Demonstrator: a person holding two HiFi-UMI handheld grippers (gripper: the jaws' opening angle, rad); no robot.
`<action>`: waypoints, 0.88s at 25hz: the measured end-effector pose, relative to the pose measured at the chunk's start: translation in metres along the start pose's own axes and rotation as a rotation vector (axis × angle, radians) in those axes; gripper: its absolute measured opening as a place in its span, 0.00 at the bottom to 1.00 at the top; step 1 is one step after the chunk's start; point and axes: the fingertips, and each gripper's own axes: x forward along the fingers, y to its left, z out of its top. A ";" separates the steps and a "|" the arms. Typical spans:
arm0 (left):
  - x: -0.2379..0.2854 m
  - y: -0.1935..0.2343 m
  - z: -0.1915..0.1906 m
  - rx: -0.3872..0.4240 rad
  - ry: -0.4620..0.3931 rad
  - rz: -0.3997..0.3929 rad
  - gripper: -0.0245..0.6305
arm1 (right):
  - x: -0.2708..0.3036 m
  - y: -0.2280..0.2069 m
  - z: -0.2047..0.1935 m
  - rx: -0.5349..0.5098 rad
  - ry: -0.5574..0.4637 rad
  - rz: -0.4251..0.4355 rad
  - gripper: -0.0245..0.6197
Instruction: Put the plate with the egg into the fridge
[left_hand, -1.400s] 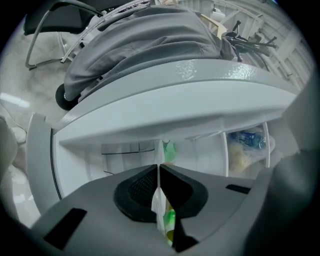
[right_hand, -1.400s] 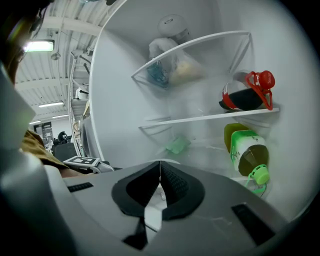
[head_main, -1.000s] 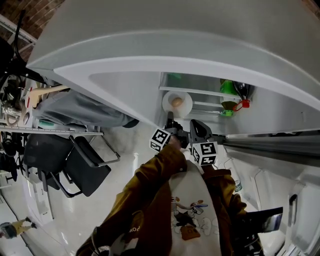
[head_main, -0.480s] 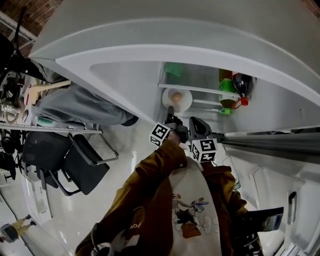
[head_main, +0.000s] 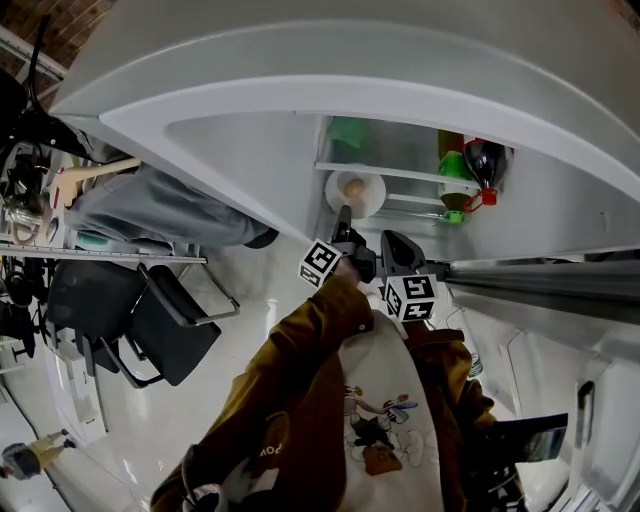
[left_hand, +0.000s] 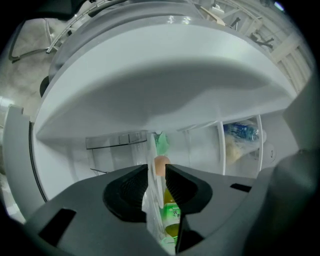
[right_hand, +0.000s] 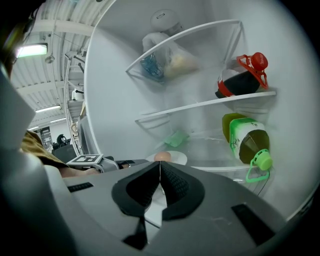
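Observation:
The white plate (head_main: 368, 193) with a brown egg (head_main: 352, 186) rests on a glass shelf inside the open fridge. My left gripper (head_main: 343, 216) reaches to the plate's near rim. In the left gripper view the plate (left_hand: 151, 150) stands edge-on between the jaws with the egg (left_hand: 160, 165) just beyond. The left gripper (left_hand: 156, 170) has just been opening; a gap shows beside the rim, so it stands open. My right gripper (right_hand: 159, 167) is shut on nothing, hanging to the right and short of the plate (right_hand: 178, 158) and egg (right_hand: 162, 156).
A green tea bottle (right_hand: 247, 140) lies on the same shelf to the right, and a dark bottle with a red cap (right_hand: 242, 80) on the shelf above. A green packet (right_hand: 176, 138) lies behind the plate. A bag (right_hand: 165, 60) fills the top shelf. A black chair (head_main: 165, 330) stands left.
In the head view the plate and the left gripper sit slightly higher, a bit further onto the shelf. The right gripper has kept its place.

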 end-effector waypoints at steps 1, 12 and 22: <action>0.000 -0.001 -0.001 0.007 0.005 -0.001 0.18 | -0.001 0.000 -0.001 0.000 0.000 0.001 0.05; -0.016 -0.004 -0.008 0.017 0.012 0.001 0.18 | -0.010 0.000 -0.008 0.020 -0.001 -0.001 0.05; -0.019 -0.003 -0.022 0.002 0.025 -0.012 0.16 | -0.020 -0.006 -0.014 0.007 0.001 -0.004 0.05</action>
